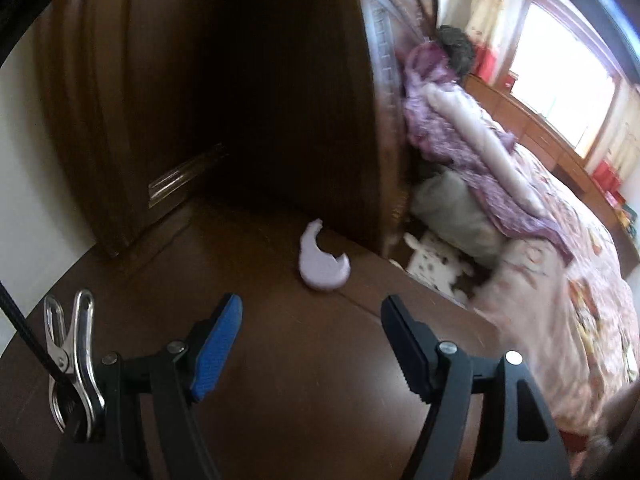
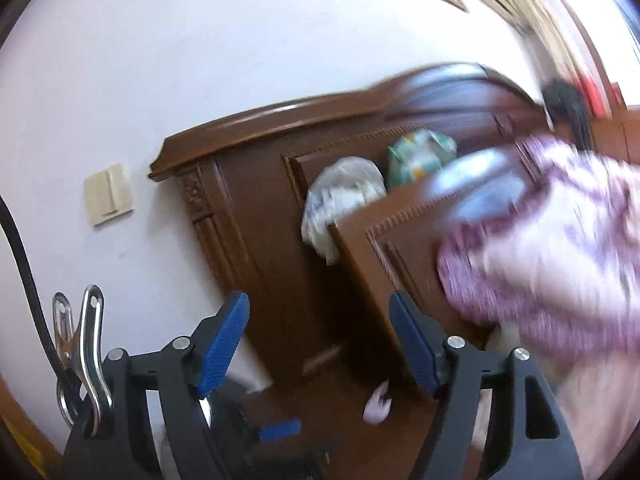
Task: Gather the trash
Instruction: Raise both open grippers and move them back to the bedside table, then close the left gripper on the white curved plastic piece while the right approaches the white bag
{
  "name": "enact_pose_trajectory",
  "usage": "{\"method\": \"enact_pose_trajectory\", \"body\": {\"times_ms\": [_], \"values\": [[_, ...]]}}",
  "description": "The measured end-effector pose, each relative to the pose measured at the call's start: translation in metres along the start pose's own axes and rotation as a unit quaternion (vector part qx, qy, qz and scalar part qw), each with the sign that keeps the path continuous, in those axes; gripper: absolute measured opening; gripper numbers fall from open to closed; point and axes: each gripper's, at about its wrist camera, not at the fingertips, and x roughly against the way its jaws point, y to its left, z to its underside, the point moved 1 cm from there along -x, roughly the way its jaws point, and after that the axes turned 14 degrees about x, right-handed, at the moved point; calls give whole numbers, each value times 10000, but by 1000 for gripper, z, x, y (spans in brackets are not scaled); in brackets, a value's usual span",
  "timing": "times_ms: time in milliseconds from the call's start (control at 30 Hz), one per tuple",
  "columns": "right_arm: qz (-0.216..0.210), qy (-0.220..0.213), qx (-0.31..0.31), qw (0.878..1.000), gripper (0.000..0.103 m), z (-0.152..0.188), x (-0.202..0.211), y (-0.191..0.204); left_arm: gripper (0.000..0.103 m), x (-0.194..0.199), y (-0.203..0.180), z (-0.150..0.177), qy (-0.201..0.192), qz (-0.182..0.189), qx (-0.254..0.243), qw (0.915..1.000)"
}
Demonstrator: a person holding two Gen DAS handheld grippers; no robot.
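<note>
Left wrist: left gripper point(image 1: 312, 348) jaws wide, nothing between, above dark wooden nightstand top point(image 1: 280, 380); pale torn scrap point(image 1: 322, 262) lying ahead, apart from fingertips, near headboard point(image 1: 280, 100). Right wrist: right gripper point(image 2: 320, 344) wide, empty; same scrap point(image 2: 377, 402) low, blurred.

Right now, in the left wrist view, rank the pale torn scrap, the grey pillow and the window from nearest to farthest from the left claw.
1. Pale torn scrap: on the dark wooden top, straight ahead of the open left claw.
2. Grey pillow: to the right, on the bed beside the headboard.
3. Window: far upper right, across the bed.
</note>
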Motion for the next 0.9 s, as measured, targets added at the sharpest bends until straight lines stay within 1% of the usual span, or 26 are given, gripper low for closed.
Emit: {"method": "enact_pose_trajectory", "body": {"times_ms": [33, 67, 100, 167, 200, 300, 367, 467, 500, 567, 600, 633, 667, 700, 733, 767, 800, 833, 867, 900], "values": [[50, 79, 185, 9998, 74, -9, -18, 3, 76, -10, 2, -5, 23, -70, 60, 10000], [195, 254, 454, 9985, 74, -20, -43, 6, 76, -19, 4, -9, 59, -110, 133, 9998], [352, 359, 647, 9966, 74, -27, -62, 9, 76, -23, 4, -11, 87, -106, 175, 9998], [663, 594, 957, 9914, 74, -38, -103, 13, 75, -35, 6, -13, 260, -54, 158, 9995], [719, 697, 972, 9902, 74, -41, -117, 13, 74, -39, 4, -14, 294, -31, 81, 9995], [579, 981, 666, 9913, 74, -51, -160, 13, 73, -48, -2, -12, 268, -130, -184, 9994], [692, 1156, 639, 9888, 74, -57, -186, 16, 73, -49, -6, -14, 242, -137, -267, 9993], [960, 1347, 816, 9828, 74, -56, -215, 17, 73, -54, -11, -19, 209, -180, -313, 9991], [1006, 1403, 887, 9810, 76, -54, -226, 18, 73, -58, -14, -20, 225, -193, -324, 9990], [1374, 1365, 1140, 9744, 76, -51, -235, 21, 73, -65, -16, -22, 232, -269, -362, 9987], [1474, 1323, 1250, 9722, 76, -51, -237, 21, 71, -69, -16, -22, 240, -341, -402, 9983], [1536, 1270, 1339, 9707, 76, -50, -239, 22, 60, -74, -17, -22, 245, -411, -472, 9977], [1595, 1219, 1403, 9695, 76, -49, -240, 21, 55, -74, -18, -20, 154, -521, -576, 9969], [1687, 1201, 1416, 9680, 76, -47, -243, 18, 44, -75, -21, -18, 73, -651, -719, 9953], [1767, 1211, 1383, 9669, 76, -45, -245, 15, 43, -75, -22, -16, 56, -594, -827, 9948], [1821, 1208, 1366, 9662, 76, -45, -246, 13, 43, -75, -23, -13, 105, -381, -927, 9949], [1853, 1156, 1379, 9661, 75, -44, -247, 11, 42, -73, -22, -12, 128, -264, -944, 9951], [1869, 1073, 1432, 9659, 74, -43, -248, 9, 42, -72, -22, -12, 124, -226, -945, 9952], [1891, 1018, 1494, 9652, 62, -43, -248, 7, 42, -71, -20, -11, 117, -125, -941, 9954], [1979, 927, 1592, 9628, 60, -43, -246, 5, 42, -68, -18, -12, 73, 67, -866, 9962]]}}
